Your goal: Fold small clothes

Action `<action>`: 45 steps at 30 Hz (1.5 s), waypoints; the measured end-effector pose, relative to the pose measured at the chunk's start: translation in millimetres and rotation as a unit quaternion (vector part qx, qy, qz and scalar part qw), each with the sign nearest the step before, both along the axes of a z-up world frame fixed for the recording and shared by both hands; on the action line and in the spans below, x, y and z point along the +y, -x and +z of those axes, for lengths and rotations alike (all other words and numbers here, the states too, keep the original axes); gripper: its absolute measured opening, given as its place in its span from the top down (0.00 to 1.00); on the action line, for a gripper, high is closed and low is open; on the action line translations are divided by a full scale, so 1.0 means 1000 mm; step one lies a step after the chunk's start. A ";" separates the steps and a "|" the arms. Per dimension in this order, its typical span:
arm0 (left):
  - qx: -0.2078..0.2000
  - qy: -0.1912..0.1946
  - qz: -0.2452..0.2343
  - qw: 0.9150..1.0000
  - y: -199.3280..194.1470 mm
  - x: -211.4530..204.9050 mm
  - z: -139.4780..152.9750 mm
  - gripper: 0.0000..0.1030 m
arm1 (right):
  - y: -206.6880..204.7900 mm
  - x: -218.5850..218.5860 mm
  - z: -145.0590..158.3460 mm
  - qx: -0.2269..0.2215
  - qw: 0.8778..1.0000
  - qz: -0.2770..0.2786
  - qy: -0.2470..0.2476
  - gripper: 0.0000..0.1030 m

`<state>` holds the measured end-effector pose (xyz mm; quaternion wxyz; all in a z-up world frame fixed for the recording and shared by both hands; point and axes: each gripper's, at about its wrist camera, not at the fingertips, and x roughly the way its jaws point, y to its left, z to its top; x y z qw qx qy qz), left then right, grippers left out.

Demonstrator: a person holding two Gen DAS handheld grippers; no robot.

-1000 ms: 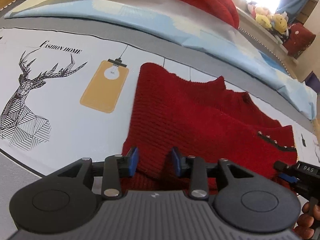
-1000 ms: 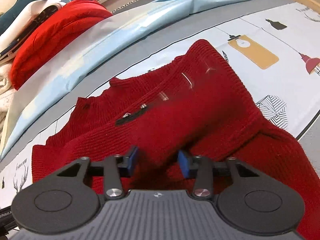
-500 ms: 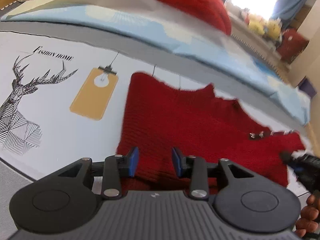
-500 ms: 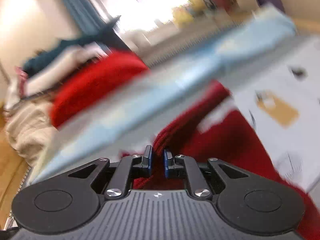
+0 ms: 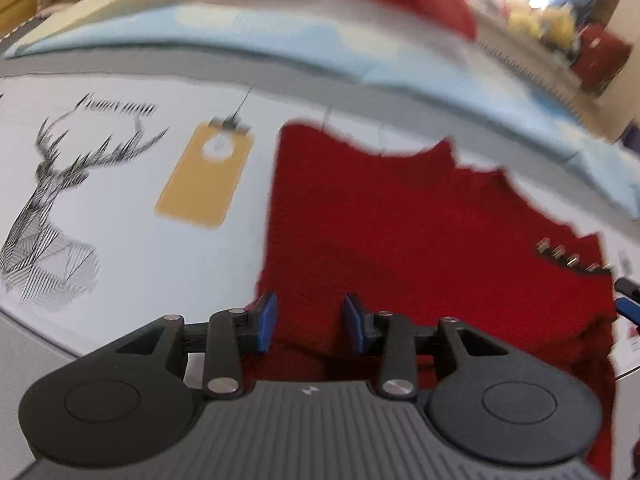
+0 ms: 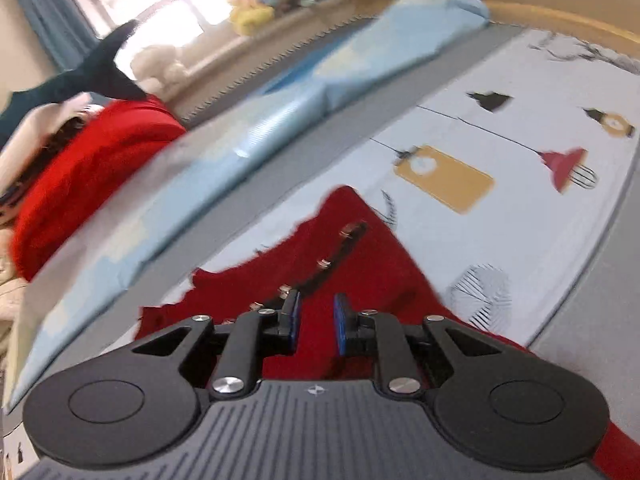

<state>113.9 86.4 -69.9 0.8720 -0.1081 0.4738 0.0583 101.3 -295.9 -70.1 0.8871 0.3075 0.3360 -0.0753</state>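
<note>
On the printed sheet (image 5: 120,184) lies the red sweater (image 5: 400,240), spread flat with its knit face up; its left edge runs just beside the yellow lamp print (image 5: 206,178), and the deer print (image 5: 48,216) sits well apart to the left. A dark strip with small metal studs (image 5: 568,258) crosses the sweater near its right end. The left gripper (image 5: 310,322) hangs over the sweater's near left part, jaws moderately apart and opening, blue pads (image 5: 267,320) clear of the knit so far as the blurred view shows, with cloth seen in the gap but nothing pinched. At the right edge of that view a bit of the right gripper (image 5: 628,300) pokes in beside the sweater's end. From the right wrist view, the right gripper (image 6: 316,322) is above the sweater (image 6: 372,280) close to the studded strip (image 6: 332,258), jaws narrowly apart and opening, no fabric caught between the pads (image 6: 340,322). Beyond the sweater a grey band borders the sheet, then a folded pale blue cloth (image 6: 280,120), and past that a bright red pile (image 6: 88,168). Soft toys (image 6: 260,0) sit on a ledge by the window.
</note>
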 end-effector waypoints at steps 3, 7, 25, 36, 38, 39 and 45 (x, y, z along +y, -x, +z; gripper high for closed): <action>-0.009 -0.004 0.003 1.000 0.002 0.003 0.006 0.53 | -0.012 -0.010 -0.026 0.083 0.996 -0.004 -0.022 0.71; -0.044 0.000 0.002 0.999 0.004 0.004 0.016 0.53 | -0.014 -0.010 -0.022 0.071 0.997 -0.002 -0.017 0.69; -0.129 -0.047 0.009 0.991 0.049 0.000 0.108 0.51 | 0.032 -0.016 0.075 -0.037 0.996 0.056 0.061 0.63; -0.173 -0.080 -0.040 0.981 0.175 -0.011 0.150 0.67 | 0.166 -0.057 0.148 -0.117 0.985 0.096 0.078 0.63; -0.166 -0.079 -0.062 0.981 0.203 -0.011 0.155 0.82 | 0.199 -0.075 0.156 -0.125 0.983 0.106 0.078 0.63; -0.167 -0.083 -0.075 0.980 0.221 -0.013 0.155 0.83 | 0.216 -0.082 0.156 -0.126 0.982 0.112 0.087 0.63; -0.143 -0.076 -0.119 0.980 0.327 -0.015 0.105 0.83 | 0.297 -0.121 0.097 -0.053 0.983 0.090 0.151 0.63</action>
